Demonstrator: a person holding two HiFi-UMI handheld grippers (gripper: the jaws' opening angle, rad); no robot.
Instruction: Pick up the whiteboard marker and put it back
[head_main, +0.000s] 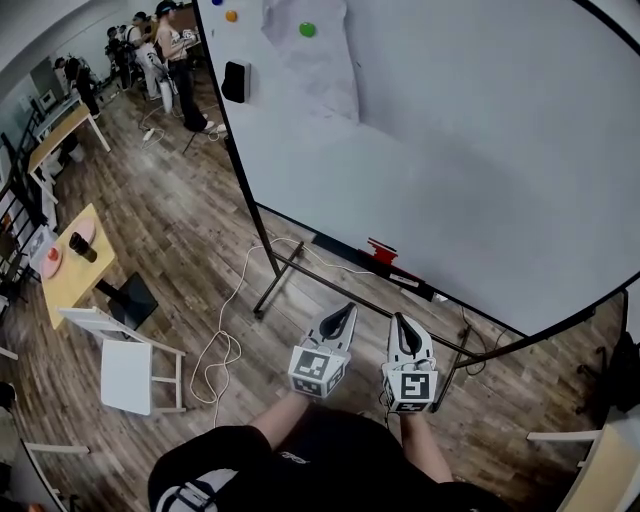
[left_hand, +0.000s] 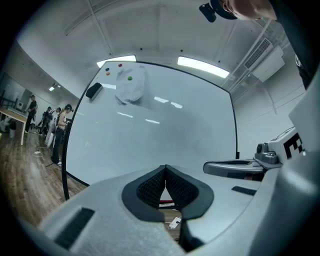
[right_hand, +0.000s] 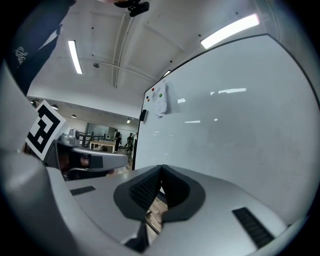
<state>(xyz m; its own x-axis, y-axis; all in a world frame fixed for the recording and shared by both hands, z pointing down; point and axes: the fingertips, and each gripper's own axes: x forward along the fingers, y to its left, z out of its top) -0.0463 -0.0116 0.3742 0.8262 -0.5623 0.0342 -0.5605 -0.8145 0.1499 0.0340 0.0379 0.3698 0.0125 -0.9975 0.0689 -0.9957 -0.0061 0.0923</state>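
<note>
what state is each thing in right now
left tool, shut, empty
right tool, shut, empty
whiteboard marker, lying on the tray, untouched
whiteboard eraser, stuck on the whiteboard
paper sheet, held up by a green magnet

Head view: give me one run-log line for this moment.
left gripper: shut, empty | right gripper: shut, empty | both side by side, facing whiteboard | phase: pre-grasp, nothing held
</note>
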